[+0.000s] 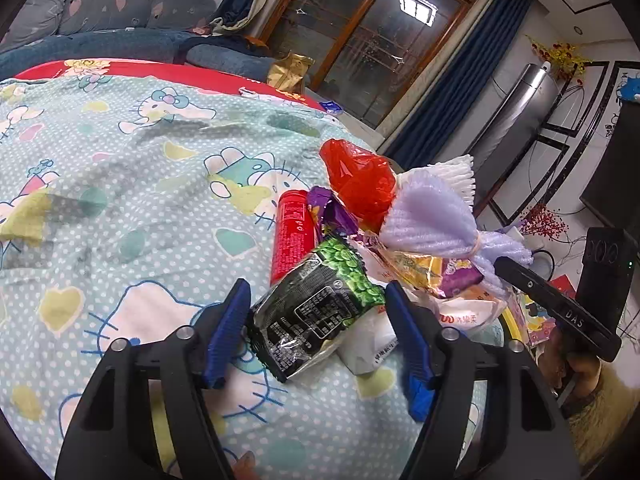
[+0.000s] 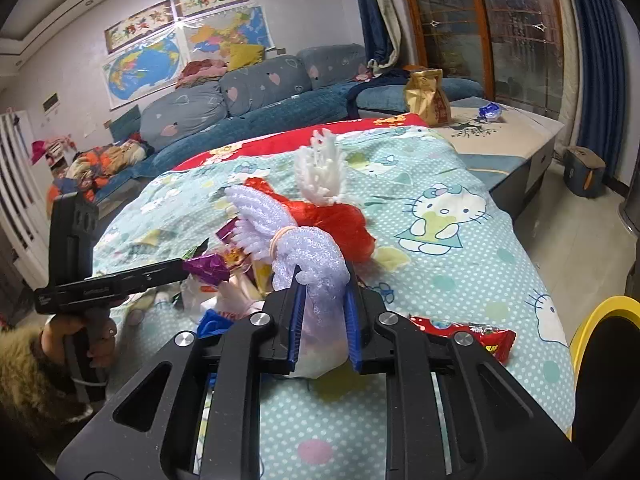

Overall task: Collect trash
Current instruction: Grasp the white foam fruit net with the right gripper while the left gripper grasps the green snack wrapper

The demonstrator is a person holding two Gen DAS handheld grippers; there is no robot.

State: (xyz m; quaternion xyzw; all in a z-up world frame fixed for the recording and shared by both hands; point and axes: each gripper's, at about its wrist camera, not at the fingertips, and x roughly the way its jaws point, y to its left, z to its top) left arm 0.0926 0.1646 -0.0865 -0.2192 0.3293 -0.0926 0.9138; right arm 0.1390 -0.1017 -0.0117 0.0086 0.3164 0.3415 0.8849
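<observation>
A heap of trash lies on the Hello Kitty bedspread (image 1: 120,208). My left gripper (image 1: 316,290) has its blue pads on both sides of a green-and-black snack packet (image 1: 316,304) and touches its edges. Behind the packet lie a red tube (image 1: 290,236), a purple wrapper (image 1: 334,212), a red plastic bag (image 1: 360,188) and purple foam netting (image 1: 432,216). My right gripper (image 2: 324,276) is shut on the purple foam netting (image 2: 316,256), with a pale bag bunched between its pads. Its black body (image 1: 560,312) shows in the left wrist view.
A red snack wrapper (image 2: 464,332) lies on the bedspread to the right of my right gripper. A yellow-rimmed bin (image 2: 600,312) stands at the bed's right edge. A gold bag (image 2: 428,96) and a blue wrapper (image 2: 490,111) sit on the far platform. A sofa (image 2: 256,92) runs behind.
</observation>
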